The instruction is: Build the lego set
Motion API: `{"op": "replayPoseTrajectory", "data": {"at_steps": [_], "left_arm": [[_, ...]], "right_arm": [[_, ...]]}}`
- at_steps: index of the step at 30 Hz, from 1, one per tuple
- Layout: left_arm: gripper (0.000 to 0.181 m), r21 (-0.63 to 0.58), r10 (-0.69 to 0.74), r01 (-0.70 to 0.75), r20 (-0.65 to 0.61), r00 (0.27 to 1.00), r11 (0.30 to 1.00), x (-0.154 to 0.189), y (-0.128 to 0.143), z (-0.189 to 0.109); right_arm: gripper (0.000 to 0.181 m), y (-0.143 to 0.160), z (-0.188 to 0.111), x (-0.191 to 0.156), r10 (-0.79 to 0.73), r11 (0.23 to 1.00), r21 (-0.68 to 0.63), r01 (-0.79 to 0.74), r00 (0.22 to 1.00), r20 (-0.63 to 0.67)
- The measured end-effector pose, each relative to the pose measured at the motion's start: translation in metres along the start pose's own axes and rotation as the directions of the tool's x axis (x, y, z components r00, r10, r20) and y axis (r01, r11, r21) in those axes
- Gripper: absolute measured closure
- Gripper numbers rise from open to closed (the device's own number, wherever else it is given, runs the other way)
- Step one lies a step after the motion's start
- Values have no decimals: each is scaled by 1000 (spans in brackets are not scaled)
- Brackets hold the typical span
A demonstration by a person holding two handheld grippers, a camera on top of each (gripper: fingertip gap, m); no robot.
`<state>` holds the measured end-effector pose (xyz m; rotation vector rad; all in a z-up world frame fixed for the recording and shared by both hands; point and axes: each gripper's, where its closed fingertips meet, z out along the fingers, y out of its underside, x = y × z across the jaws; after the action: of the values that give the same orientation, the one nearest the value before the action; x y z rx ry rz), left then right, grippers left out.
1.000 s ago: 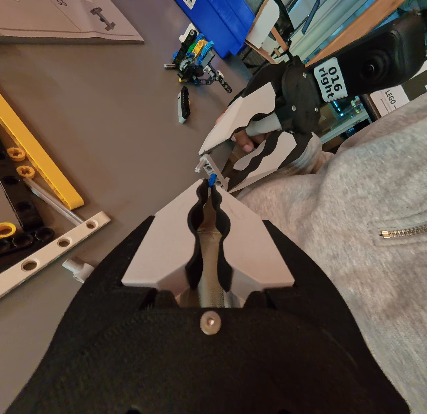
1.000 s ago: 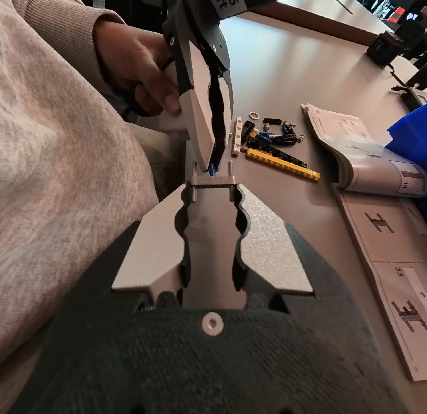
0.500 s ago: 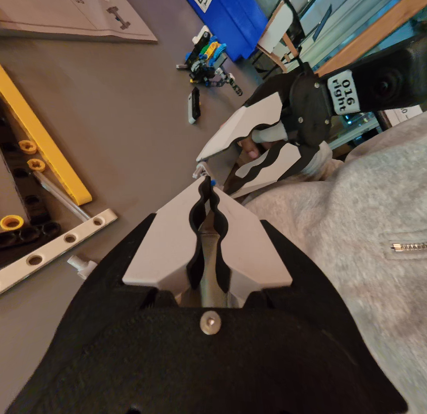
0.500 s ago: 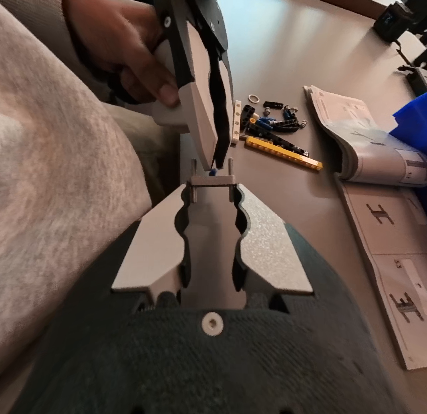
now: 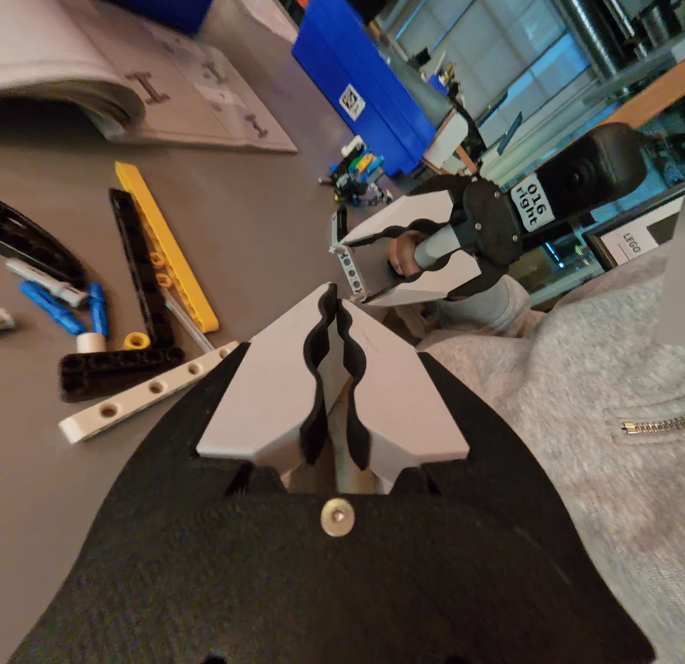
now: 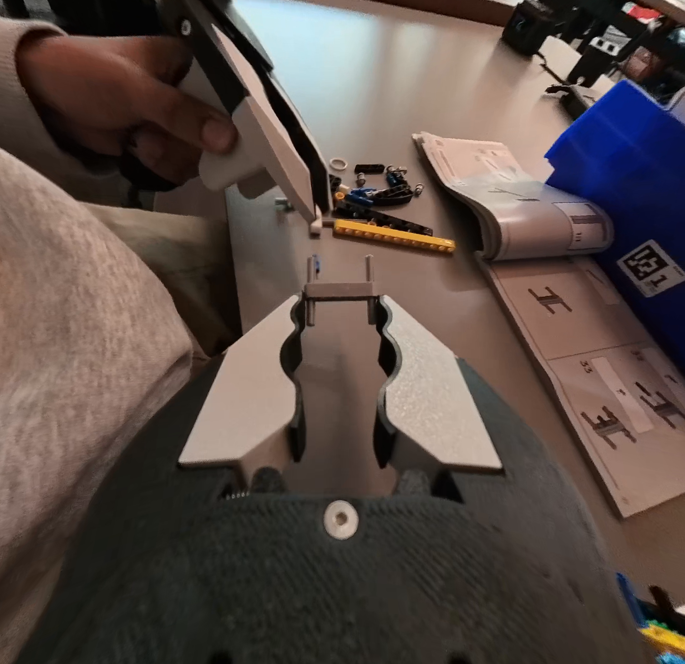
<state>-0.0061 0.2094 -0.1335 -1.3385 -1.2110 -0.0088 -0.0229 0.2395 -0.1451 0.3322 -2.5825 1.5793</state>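
Observation:
My right gripper (image 6: 340, 302) is shut on a short grey beam (image 6: 338, 289) with two thin axles pointing forward, held above the table edge. A small blue pin (image 6: 315, 264) sticks out of the beam beside the left axle. In the left wrist view the right gripper (image 5: 353, 272) holds the same holed grey beam (image 5: 350, 266). My left gripper (image 5: 336, 296) is shut with nothing visible between its tips, a little below and apart from the beam. In the right wrist view the left gripper (image 6: 321, 211) hangs over the loose parts, held by a hand.
Loose parts lie on the grey table: a yellow beam (image 5: 166, 246), black beams (image 5: 141, 268), a white beam (image 5: 148, 390), blue pins (image 5: 55, 305). An open instruction booklet (image 6: 519, 209), a blue bin (image 6: 630, 186) and a small partial build (image 5: 356, 175) lie farther off. Spacing between my two grippers at the tips: around 5 cm.
My left gripper has drawn back from the grey beam toward the loose parts. The blue pin it held now stays in the beam. The right gripper still holds the beam.

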Motion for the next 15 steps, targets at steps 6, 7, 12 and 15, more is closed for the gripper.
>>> {"op": "replayPoseTrajectory", "data": {"at_steps": [6, 7, 12, 15], "left_arm": [[151, 159, 72, -48, -146, 987, 986, 25, -25, -11], [142, 171, 67, -35, -182, 981, 985, 30, -26, -10], [120, 201, 72, -12, -293, 953, 980, 51, -28, -5], [118, 197, 86, -20, -334, 938, 980, 62, -26, -2]], "right_arm": [[144, -25, -8, 2, 137, 978, 153, -142, 990, 43], [144, -32, -9, 0, 167, 966, 189, -178, 983, 73], [144, -62, -22, -9, 296, 857, 353, -376, 919, 258], [145, -77, -29, -12, 360, 754, 418, -507, 851, 383]]}}
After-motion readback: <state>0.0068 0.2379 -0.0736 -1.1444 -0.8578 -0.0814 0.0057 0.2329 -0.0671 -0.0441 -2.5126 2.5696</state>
